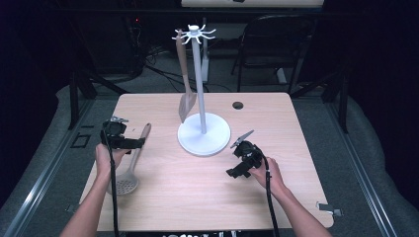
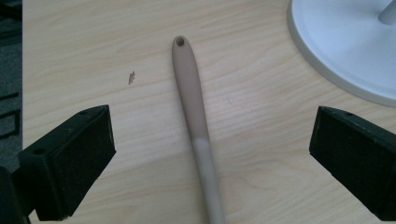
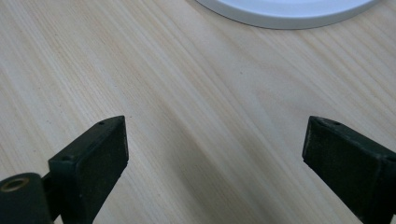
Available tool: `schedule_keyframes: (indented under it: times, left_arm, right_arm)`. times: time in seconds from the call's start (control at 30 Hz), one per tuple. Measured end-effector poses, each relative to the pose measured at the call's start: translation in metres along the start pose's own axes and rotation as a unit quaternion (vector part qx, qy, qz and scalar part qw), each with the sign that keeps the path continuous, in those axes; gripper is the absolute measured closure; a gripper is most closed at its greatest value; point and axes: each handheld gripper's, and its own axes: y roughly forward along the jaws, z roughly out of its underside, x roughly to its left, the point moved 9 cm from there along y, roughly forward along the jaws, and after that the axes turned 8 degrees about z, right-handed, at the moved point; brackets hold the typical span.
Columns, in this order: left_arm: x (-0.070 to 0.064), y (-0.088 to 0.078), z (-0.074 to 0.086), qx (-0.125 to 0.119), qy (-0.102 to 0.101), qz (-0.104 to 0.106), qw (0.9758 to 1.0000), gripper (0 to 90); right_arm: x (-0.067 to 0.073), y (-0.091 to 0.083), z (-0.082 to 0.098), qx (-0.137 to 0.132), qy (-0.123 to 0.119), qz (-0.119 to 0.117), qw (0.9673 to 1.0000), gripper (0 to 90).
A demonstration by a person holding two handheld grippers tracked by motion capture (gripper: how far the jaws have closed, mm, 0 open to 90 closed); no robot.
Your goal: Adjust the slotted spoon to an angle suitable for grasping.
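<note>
Near the left edge of the tabletop: left tongs held just above the handle of a slotted spoon, jaws spread wide, nothing gripped. Spoon flat on the wood, perforated bowl toward the near left corner, handle end with its hanging hole pointing toward the far edge. From the left gripper view: spoon handle lying between the two black jaws, well clear of both pads, brown at the tip and paler grey lower down. At the tabletop centre: white stand on a round base, hooks at the top, one spatula hanging from a hook. Right of the base, toward the near edge: right tongs, jaws wide over bare wood, holding nothing.
</note>
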Motion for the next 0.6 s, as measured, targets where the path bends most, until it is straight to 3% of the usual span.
schedule_keyframes:
  times: [0.2,0.3,0.37,0.57,0.6]
  left_arm:
    - [-0.002,0.005,0.007,0.017,0.002,0.004,0.9998,17.7]
    - [0.001,0.009,0.01,0.028,-0.012,0.002,0.9995,26.8]
    - [0.001,0.012,0.013,0.035,-0.017,0.013,0.9992,30.5]
    - [0.0,0.024,0.023,0.069,-0.019,0.027,0.9971,44.1]
    - [0.002,0.031,0.027,0.082,-0.016,0.018,0.9963,49.4]
  right_arm:
    - [-0.001,-0.002,-0.003,0.0,0.002,0.011,0.9999,7.5]
    - [-0.001,-0.001,-0.003,0.001,0.004,0.008,1.0,7.6]
    - [-0.002,0.0,-0.003,0.002,0.005,0.009,0.9999,7.7]
    - [0.0,0.002,-0.002,0.008,0.005,0.006,0.9999,7.9]
    - [0.0,0.002,-0.002,0.009,0.004,0.006,0.9999,8.0]
